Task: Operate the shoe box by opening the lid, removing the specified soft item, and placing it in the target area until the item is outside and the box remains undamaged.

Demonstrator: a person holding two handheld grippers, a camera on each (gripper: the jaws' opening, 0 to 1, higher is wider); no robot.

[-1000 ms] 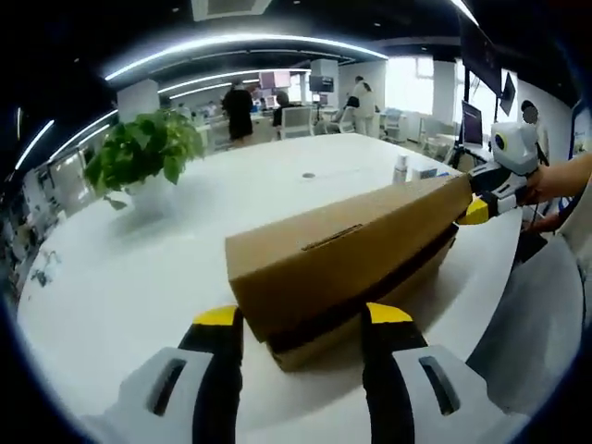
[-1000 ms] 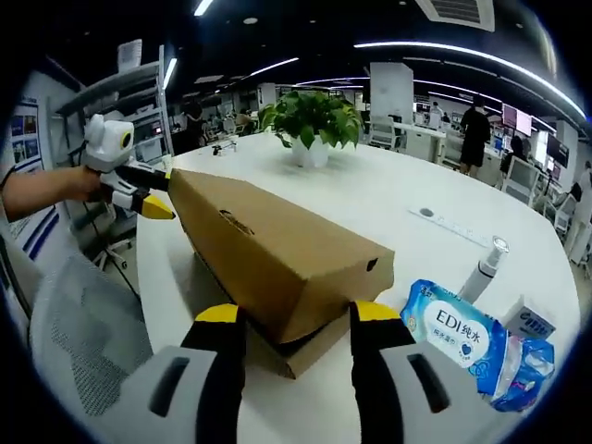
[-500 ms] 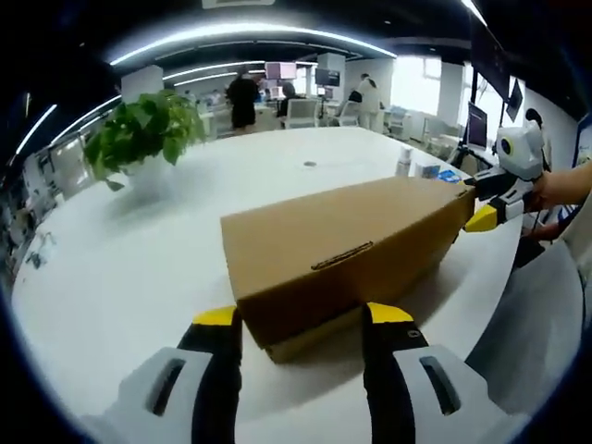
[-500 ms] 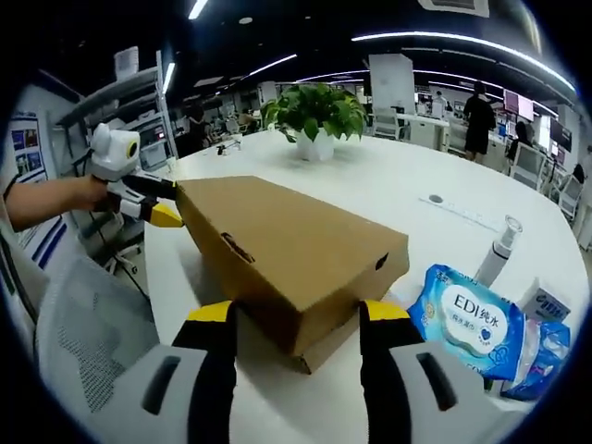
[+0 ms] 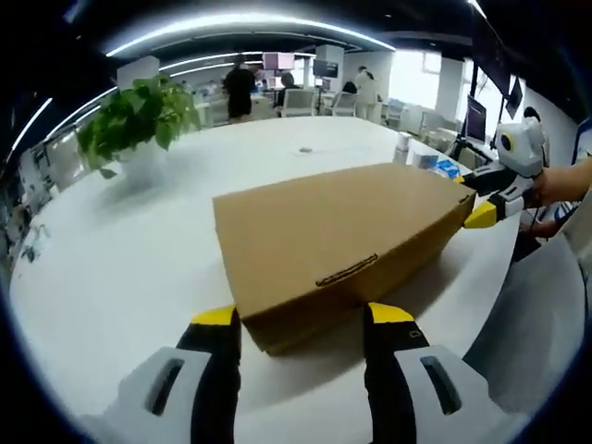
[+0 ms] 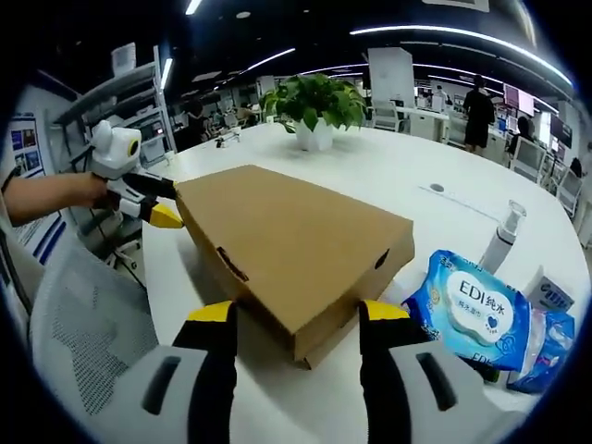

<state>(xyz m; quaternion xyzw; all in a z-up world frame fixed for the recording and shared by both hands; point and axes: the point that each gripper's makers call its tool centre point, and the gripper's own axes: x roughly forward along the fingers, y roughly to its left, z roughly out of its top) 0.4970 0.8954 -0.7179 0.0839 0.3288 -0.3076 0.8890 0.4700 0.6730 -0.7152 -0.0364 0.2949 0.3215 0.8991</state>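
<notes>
A person's two handheld grippers bracket a brown cardboard shoe box (image 5: 338,250) on a white table (image 5: 120,259) in an open-plan office. In the left gripper view, the left gripper (image 5: 301,319) has its yellow-tipped jaws set apart on either side of the box's near end, clamped on nothing. The box lies straight ahead of those jaws, its long axis running away to the right gripper (image 5: 486,208) at the far corner. In the right gripper view the arrangement mirrors itself: the right gripper's jaws stand apart astride the opposite end, and the left gripper reaches the far corner from the left. Each gripper is thus nearest its own end, so a lift of the lid looks likely to begin from both ends together.

The box is plain corrugated card, its lid (image 6: 296,231) seated flat and closed, with a slot on one long side and a small hole on an end. No soft item shows. Just beside it lies a blue wipes packet (image 6: 472,310), then a slim spray bottle (image 6: 499,245); farther off stands a potted plant (image 6: 314,106).
</notes>
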